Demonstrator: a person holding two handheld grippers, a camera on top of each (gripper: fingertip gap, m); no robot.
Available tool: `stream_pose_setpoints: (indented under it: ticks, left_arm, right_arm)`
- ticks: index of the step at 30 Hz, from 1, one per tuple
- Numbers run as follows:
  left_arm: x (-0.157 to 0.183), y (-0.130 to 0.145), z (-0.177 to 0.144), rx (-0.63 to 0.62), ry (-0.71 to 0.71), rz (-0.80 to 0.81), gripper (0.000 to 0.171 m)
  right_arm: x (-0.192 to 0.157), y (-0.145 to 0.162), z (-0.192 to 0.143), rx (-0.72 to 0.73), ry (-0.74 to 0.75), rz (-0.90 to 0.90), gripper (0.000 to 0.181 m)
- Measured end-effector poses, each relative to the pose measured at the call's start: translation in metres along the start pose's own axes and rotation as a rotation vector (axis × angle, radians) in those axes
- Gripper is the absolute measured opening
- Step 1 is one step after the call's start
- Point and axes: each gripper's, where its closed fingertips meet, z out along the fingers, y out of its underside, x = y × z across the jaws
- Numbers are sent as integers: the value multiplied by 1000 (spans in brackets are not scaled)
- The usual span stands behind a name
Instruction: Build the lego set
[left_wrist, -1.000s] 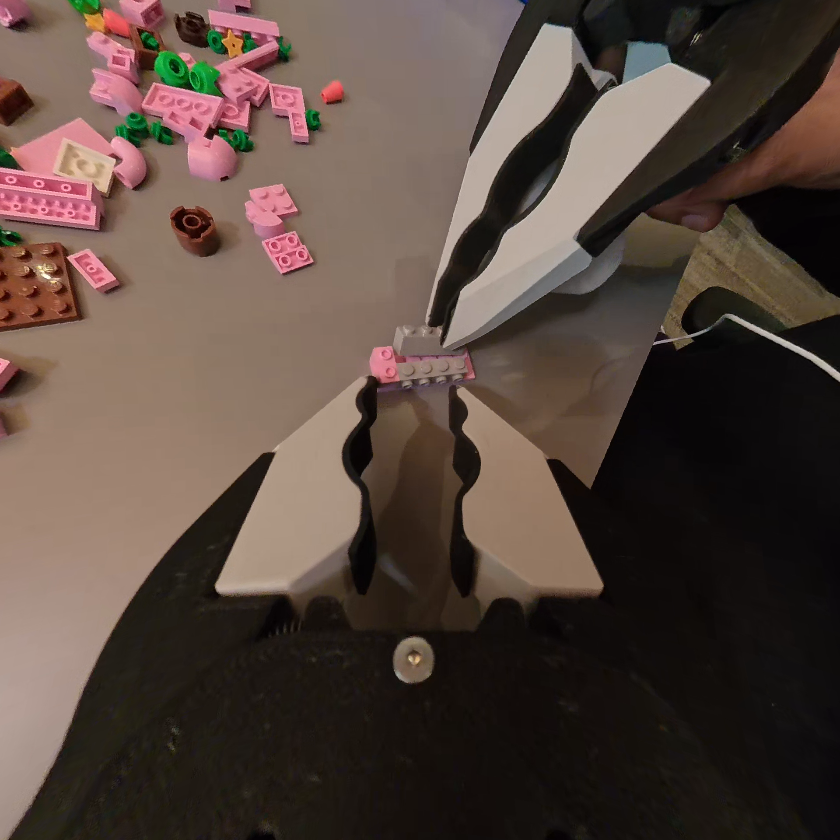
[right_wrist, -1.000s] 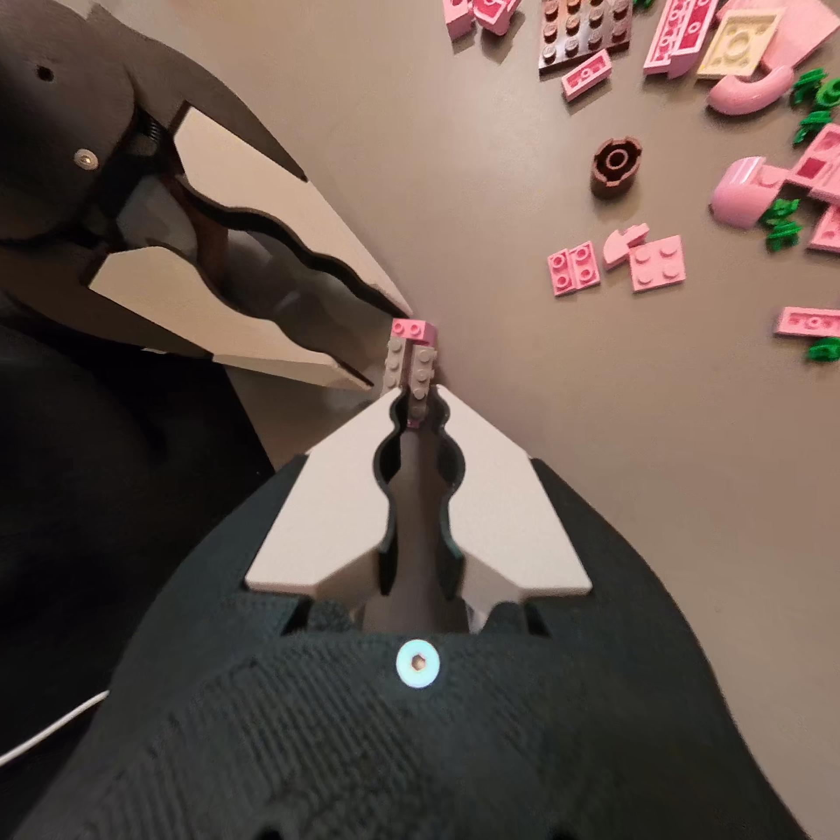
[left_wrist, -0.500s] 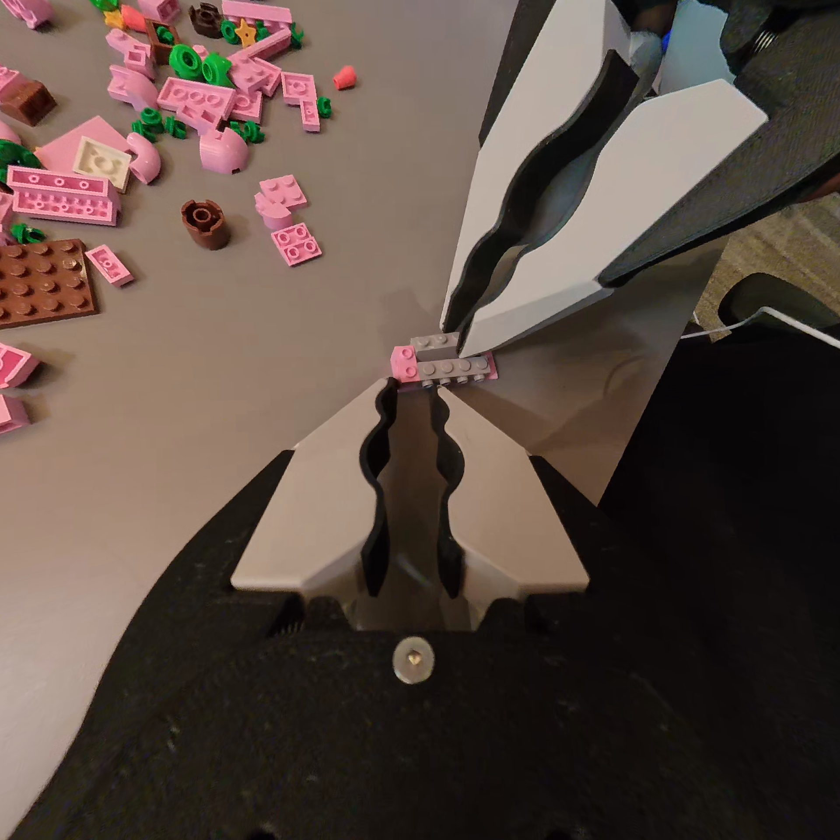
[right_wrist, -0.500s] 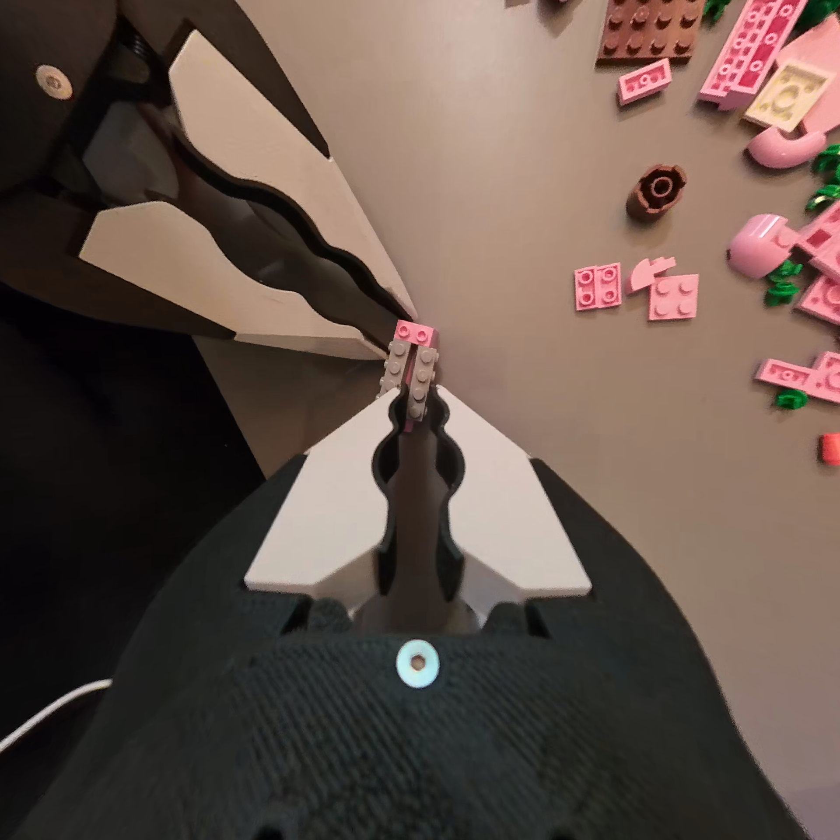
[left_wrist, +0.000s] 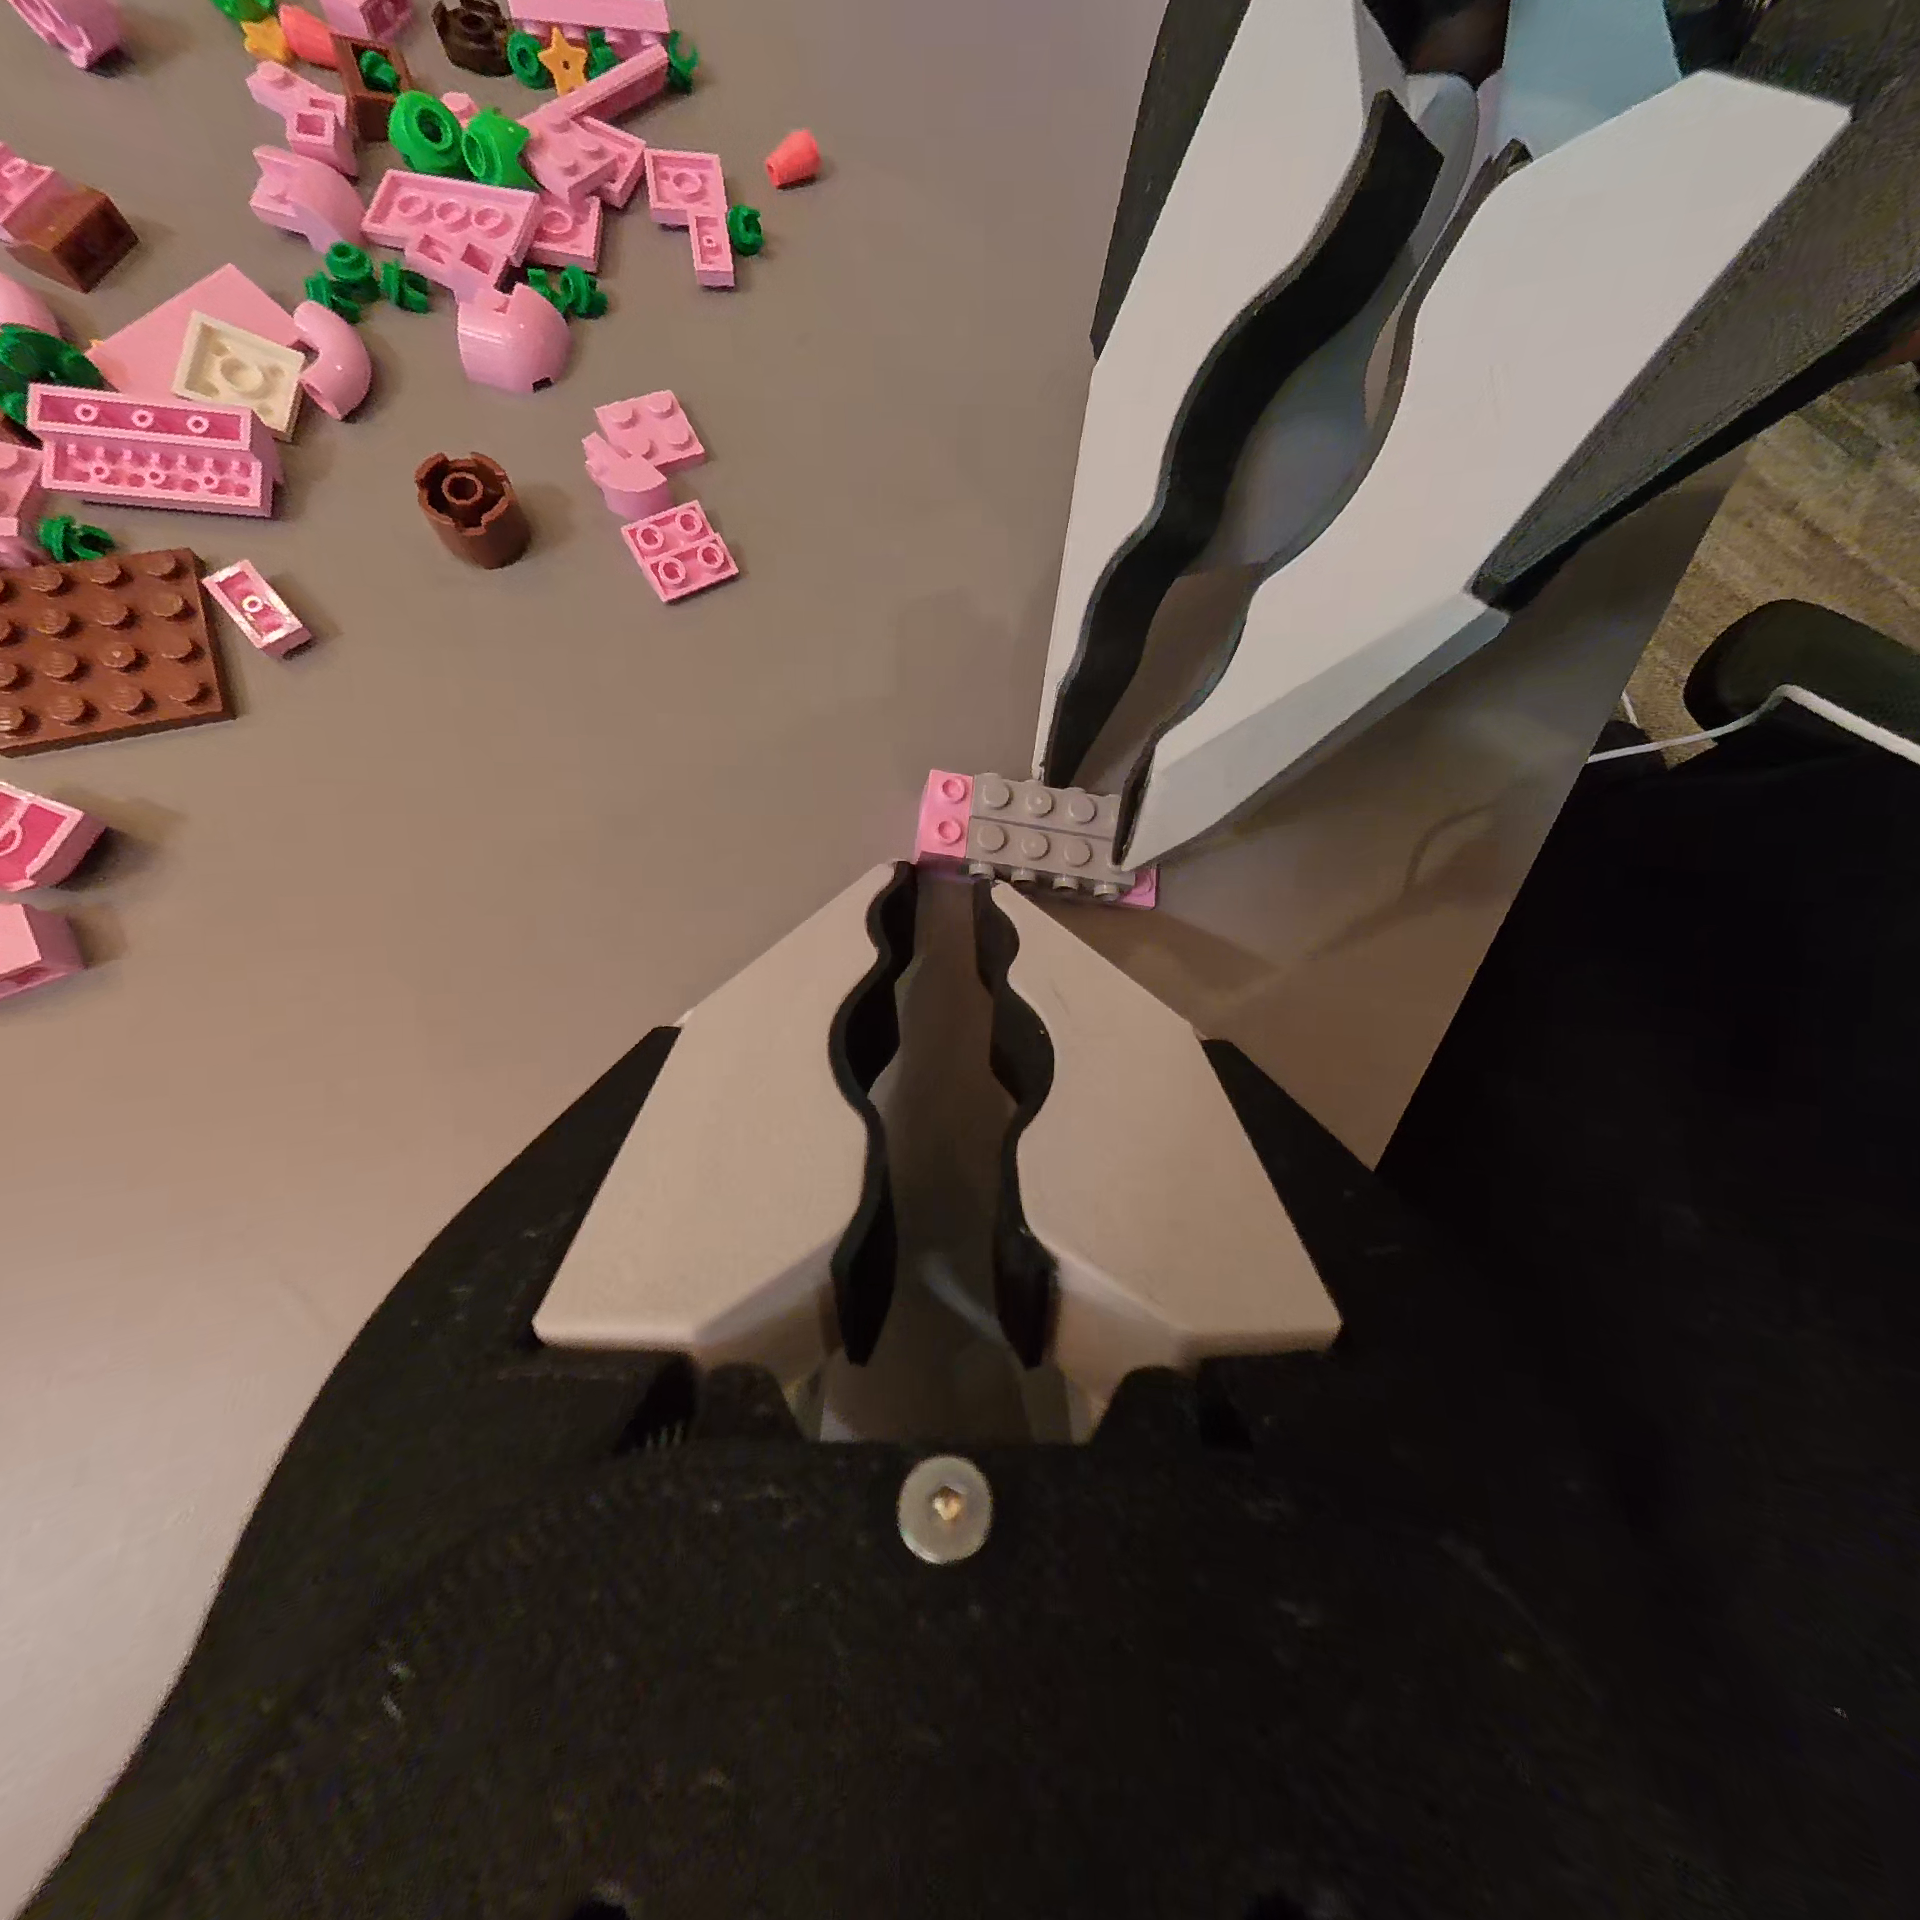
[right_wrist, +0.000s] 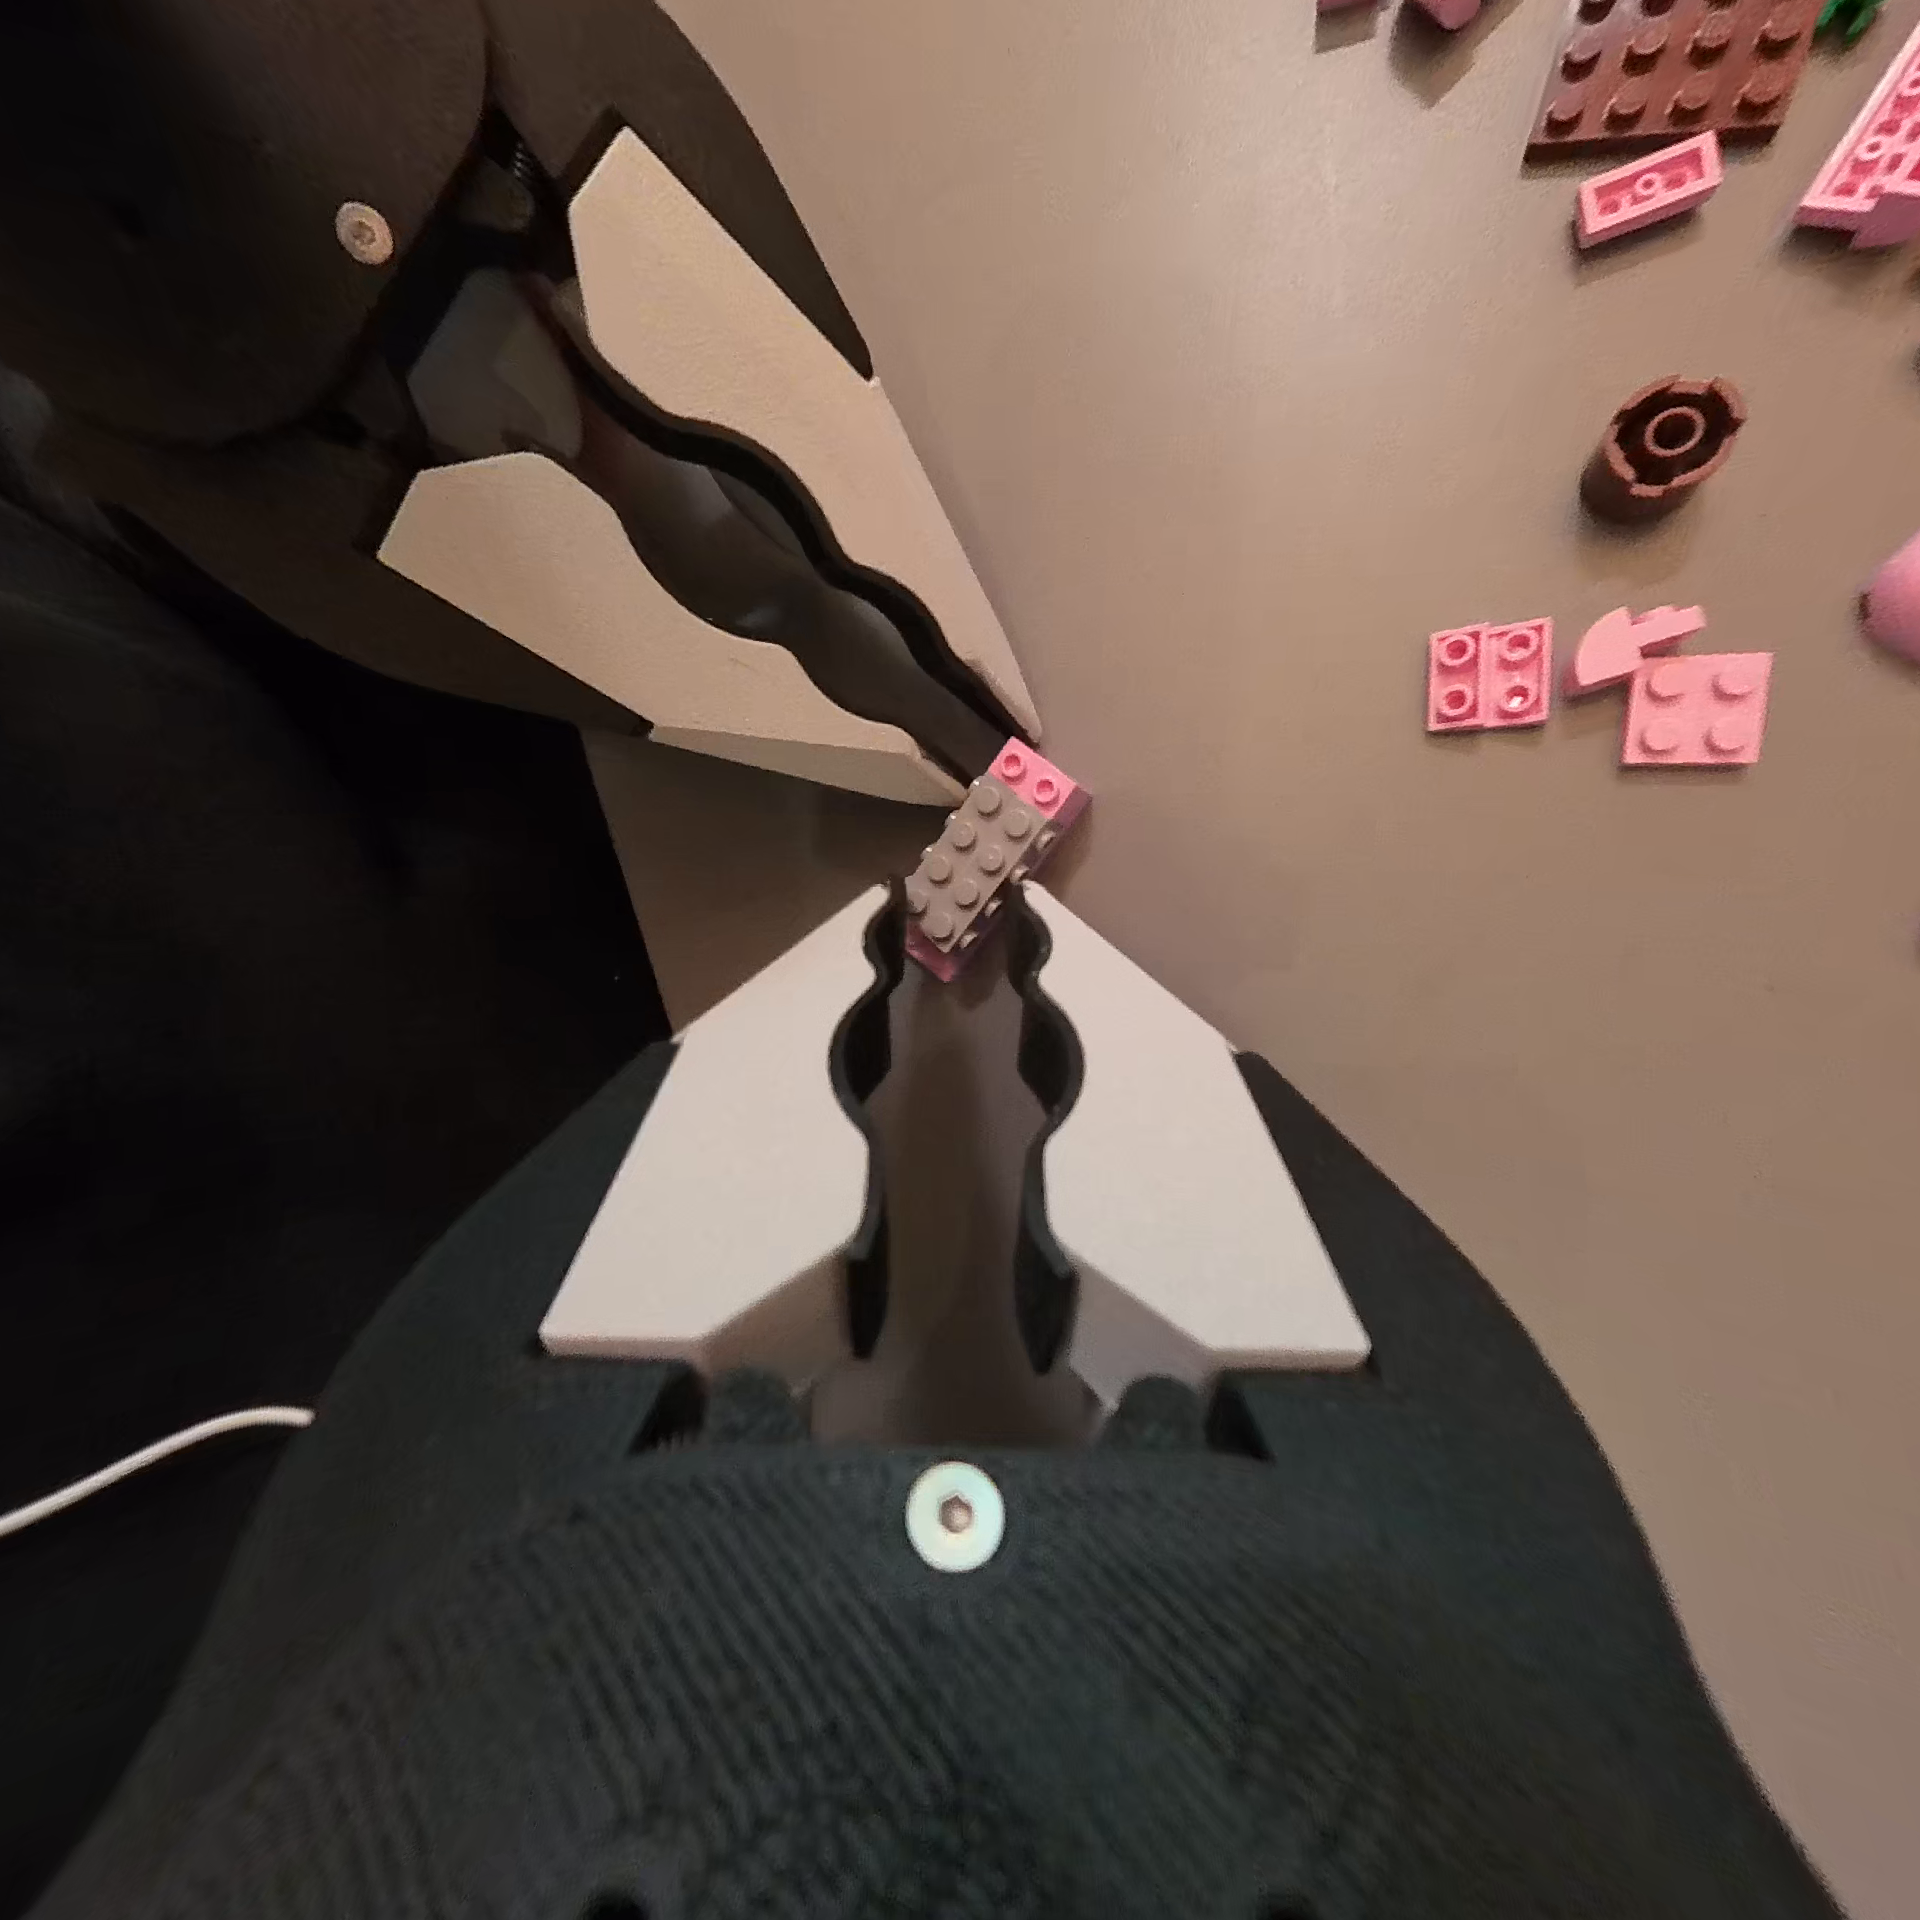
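Right gripper (right_wrist: 956, 914) is clamped on one end of the small grey-and-pink assembly (right_wrist: 992, 852) held just above the table (right_wrist: 1351, 1039), its long axis running toward the left gripper (left_wrist: 945, 883), which pinches the far pink end.

Both grippers' fingers (left_wrist: 1138, 821) (right_wrist: 940, 753) meet tip to tip, narrowly parted, angled downward.

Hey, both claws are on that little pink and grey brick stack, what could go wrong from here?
1. The left claw and right claw pinch the brick stack only by their tips, at opposite ends; pressing could twist it loose or split the layers.
2. It is close to the edge of the table, so a slip might send it over the side.
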Motion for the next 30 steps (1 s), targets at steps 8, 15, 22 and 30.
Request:
stream_pose_setpoints:
  ticks: [8, 15, 22, 30]
  left_arm:
    - [0, 0, 0, 1, -1, 0, 9]
    - [0, 0, 0, 1, -4, 2, 9]
    - [-1, 0, 0, 1, -7, 5, 9]
    - [-1, 0, 0, -2, -3, -2, 10]
  right_arm:
    - [4, -1, 0, 36, -37, 57, 11]
    - [5, -1, 0, 69, -146, 182, 9]
    - [4, -1, 1, 38, -225, 286, 8]
    - [4, 0, 1, -1, -213, 257, 8]
